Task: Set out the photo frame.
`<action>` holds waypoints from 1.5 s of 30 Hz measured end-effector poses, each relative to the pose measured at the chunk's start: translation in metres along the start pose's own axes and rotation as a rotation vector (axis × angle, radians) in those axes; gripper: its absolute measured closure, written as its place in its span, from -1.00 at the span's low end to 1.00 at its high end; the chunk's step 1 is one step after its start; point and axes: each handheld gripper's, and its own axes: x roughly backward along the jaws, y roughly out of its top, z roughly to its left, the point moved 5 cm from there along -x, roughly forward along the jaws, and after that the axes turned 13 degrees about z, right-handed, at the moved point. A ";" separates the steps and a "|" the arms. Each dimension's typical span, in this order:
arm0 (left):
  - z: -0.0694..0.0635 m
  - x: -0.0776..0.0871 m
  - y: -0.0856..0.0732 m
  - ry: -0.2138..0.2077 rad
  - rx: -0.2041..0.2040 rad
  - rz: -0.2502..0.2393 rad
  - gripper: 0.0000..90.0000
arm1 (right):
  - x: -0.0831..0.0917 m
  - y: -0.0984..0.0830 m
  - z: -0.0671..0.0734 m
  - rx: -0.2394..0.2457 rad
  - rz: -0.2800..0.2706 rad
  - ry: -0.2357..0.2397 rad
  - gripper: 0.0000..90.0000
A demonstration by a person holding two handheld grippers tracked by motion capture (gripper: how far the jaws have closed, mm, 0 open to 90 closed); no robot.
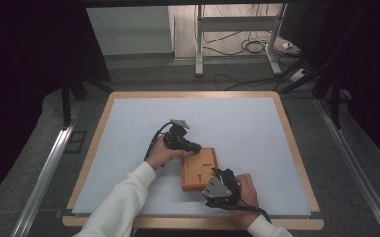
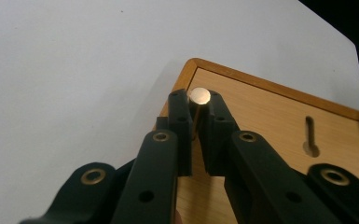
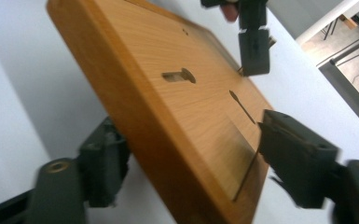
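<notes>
Plainly the wooden board (image 1: 199, 169), lying near the front middle of the pale tabletop (image 1: 247, 128), looks stiff and fairly solid with smooth varnished faces, so I judge it best taken across its thick edges, as the right hand-held gripper (image 1: 221, 183) now straddles its near edge with jaws wide, one on each face, whether pressing I cannot tell. At the board's far left corner the left hand-held gripper (image 2: 199, 105) is clamped on a small brass peg (image 2: 199, 95), hard, smooth and probably slippery, which wants a firm pinch on its shaft. Beyond the flat, wood-framed tabletop lie a dark floor and loose cables (image 1: 247, 47).
</notes>
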 end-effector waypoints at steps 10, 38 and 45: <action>0.001 0.002 -0.001 0.023 0.025 -0.029 0.70 | 0.008 0.013 -0.012 0.025 -0.026 -0.008 -0.09; -0.012 0.075 -0.112 0.266 0.090 -0.107 -0.13 | 0.014 0.022 -0.032 0.001 -0.023 0.009 0.01; -0.015 0.079 -0.117 0.269 0.085 -0.110 -0.14 | 0.016 0.030 -0.043 -0.004 0.007 0.040 0.06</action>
